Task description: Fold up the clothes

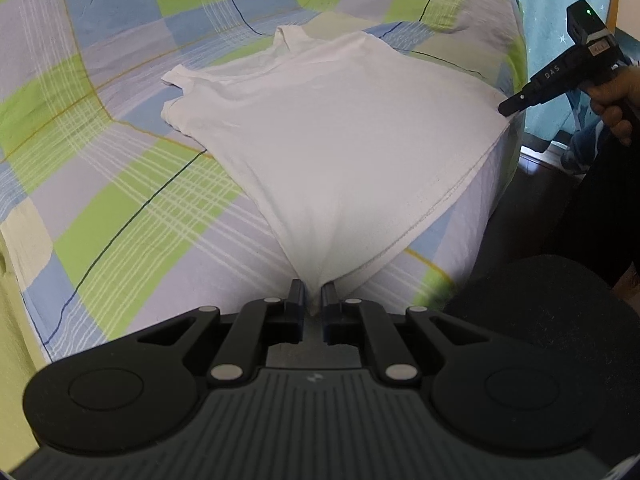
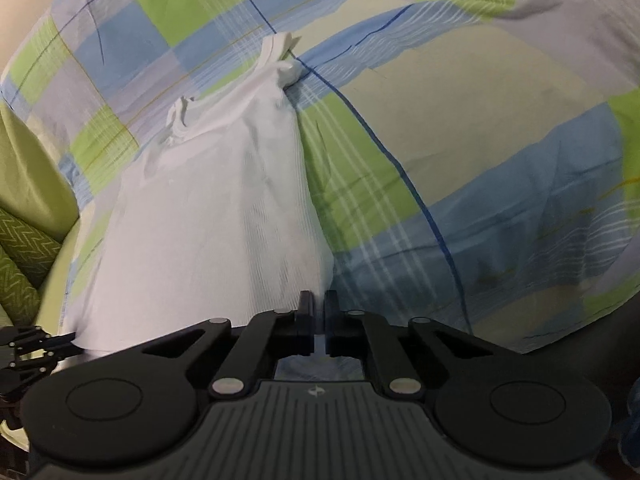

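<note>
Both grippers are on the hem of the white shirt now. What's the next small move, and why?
Probably lift both hem corners together and carry them toward the straps. The left gripper and right gripper each have jaws closed on a bottom corner of the white shirt, which lies flat and full length on the checked bedsheet, so it looks ready for a first fold.

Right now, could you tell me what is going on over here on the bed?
A person is folding a white sleeveless top that lies spread on a checked bedsheet. Each hand holds a gripper. The left gripper has its jaws closed on one bottom corner of the top, and the right gripper is pinching the other corner of the hem, near the bed's edge. The straps and neckline lie at the far end. No fold has been made yet.
</note>
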The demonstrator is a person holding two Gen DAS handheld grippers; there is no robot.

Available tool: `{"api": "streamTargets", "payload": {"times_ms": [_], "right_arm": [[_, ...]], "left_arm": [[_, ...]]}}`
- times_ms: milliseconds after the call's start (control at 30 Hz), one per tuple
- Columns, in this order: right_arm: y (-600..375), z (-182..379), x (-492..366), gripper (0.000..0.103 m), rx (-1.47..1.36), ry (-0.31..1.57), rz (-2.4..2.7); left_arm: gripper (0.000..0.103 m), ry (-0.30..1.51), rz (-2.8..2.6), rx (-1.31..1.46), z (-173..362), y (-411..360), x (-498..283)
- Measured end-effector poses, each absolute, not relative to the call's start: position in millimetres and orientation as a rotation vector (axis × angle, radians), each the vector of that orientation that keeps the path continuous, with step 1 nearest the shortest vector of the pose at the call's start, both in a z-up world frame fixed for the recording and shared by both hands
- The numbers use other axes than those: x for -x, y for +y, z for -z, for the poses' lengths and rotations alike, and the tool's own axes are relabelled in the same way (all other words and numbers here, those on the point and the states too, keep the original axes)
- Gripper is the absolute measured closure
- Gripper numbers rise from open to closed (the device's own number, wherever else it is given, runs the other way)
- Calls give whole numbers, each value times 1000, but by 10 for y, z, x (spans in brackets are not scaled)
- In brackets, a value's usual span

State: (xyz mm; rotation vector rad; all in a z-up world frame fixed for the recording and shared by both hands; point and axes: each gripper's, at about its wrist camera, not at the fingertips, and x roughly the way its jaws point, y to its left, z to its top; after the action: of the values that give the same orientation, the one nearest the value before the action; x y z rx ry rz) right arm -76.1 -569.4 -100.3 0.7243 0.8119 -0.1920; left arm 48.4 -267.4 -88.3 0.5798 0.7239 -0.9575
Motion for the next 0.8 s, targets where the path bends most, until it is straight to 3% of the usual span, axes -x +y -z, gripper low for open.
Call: {"api": "streamTargets", "payload": {"times_ms": [200,267,367,433,600,800], "right_arm": [[-5827,974,829,95,-811,779,209],[-5800,997,754,82,-770,824,189],[-5651,892,717,67,-610,853,184],[-5538,801,731,62,-508,851,186],[-5315,667,775,62,-380,831,160],[-5107,609,797,59,-337,801,129]], "left_arm": [[100,718,942,-591,861,-2690,-528],[98,717,942,-602,868,-2705,-531],[86,674,931,-663,830,-2686,-459],[78,590,934,-770,801,-2668,-322],[72,347,1042,-1095,904,-2692,65],[72,130,1093,-1339,1194,-2759,264]]}}
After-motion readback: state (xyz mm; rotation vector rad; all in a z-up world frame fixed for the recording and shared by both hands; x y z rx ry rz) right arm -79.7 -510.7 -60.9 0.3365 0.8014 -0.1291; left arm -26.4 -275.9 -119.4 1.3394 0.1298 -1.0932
